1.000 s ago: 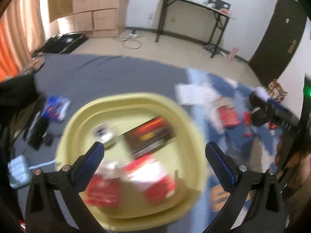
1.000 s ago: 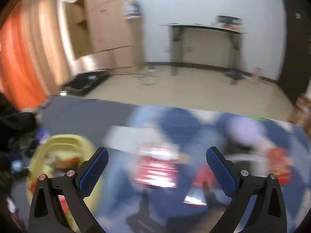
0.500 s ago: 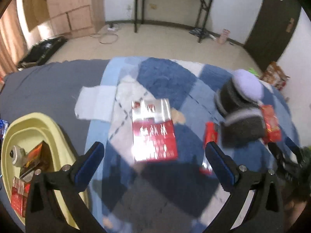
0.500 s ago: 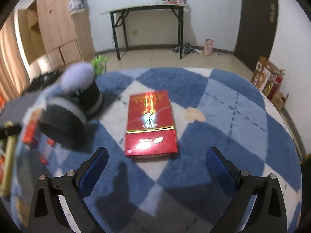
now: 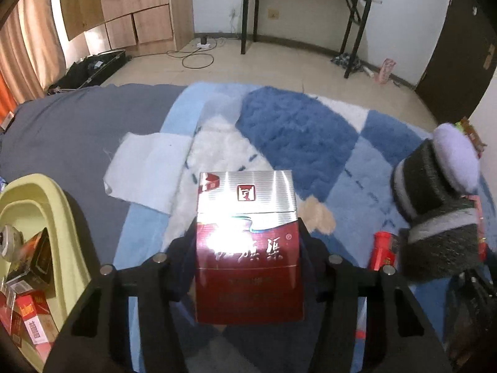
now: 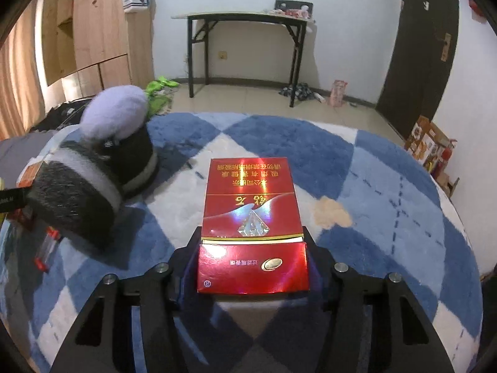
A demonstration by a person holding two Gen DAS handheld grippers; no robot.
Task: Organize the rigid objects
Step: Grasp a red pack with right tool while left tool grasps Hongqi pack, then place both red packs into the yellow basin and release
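On the blue and white checked rug (image 5: 295,130) lies a silver and dark red box (image 5: 248,217). My left gripper (image 5: 248,229) has this box between its jaws, which are closing, and both fingers touch its sides. In the right wrist view a glossy red box (image 6: 251,205) lies on the same rug (image 6: 388,192). My right gripper (image 6: 251,233) is shut on it at the near, flap end. A yellow basin (image 5: 70,227) at the far left holds several red and dark boxes.
A black and grey knit hat with a lilac pompom (image 5: 435,217) (image 6: 93,180) lies beside the boxes. A small red pack (image 5: 383,250) sits against it. A white cloth (image 5: 146,168) lies on the grey sheet. A thin red-capped tube (image 6: 46,248) lies at the left.
Both grippers swung away from the yellow basin to the rug, came down over one box each, and their wide-open jaws closed in against the boxes' sides.
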